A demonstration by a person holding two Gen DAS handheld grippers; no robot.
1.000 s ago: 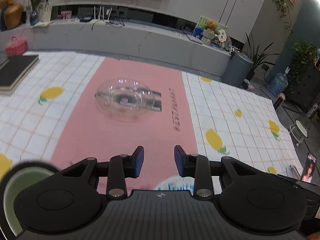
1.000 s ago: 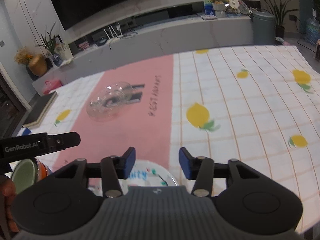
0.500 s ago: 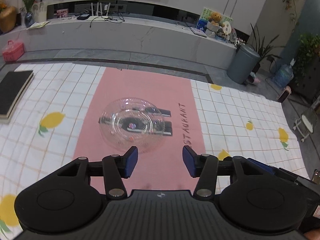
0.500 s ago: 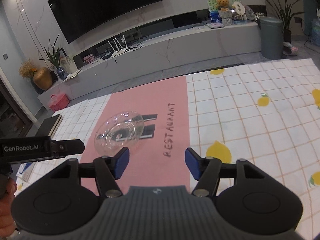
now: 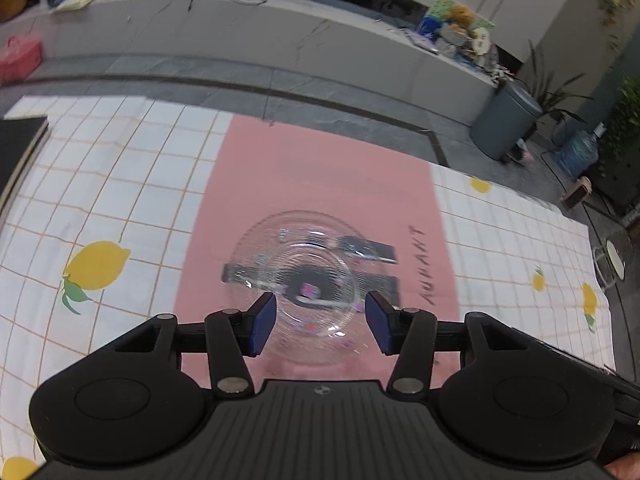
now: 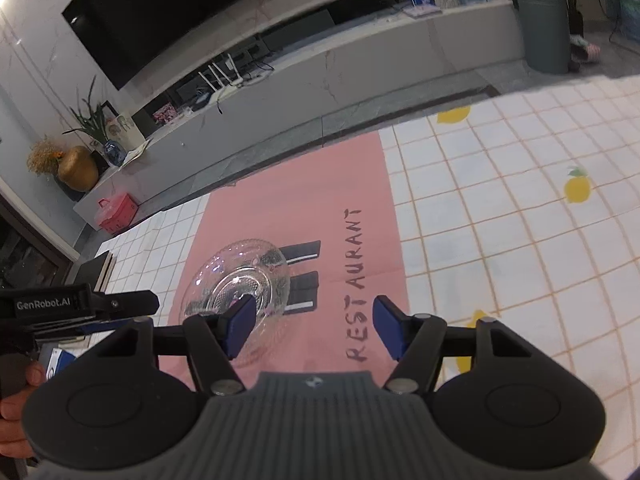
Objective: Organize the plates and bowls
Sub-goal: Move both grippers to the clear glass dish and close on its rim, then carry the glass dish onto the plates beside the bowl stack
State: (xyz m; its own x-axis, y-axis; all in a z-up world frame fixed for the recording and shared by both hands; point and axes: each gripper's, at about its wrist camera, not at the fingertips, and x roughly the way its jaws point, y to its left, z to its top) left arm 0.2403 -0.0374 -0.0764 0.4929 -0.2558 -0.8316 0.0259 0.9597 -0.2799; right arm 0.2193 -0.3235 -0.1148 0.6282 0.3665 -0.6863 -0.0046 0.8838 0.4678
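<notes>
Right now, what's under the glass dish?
Under the clear glass dish: the pink placemat and its black printed bars, seen through the glass. Distortion blurs finer detail beneath.

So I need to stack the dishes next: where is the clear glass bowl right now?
The glass bowl sits on the pink strip of the tablecloth, left of the RESTAURANT lettering; in the left wrist view it lies just ahead of the open left hand-held gripper.
</notes>
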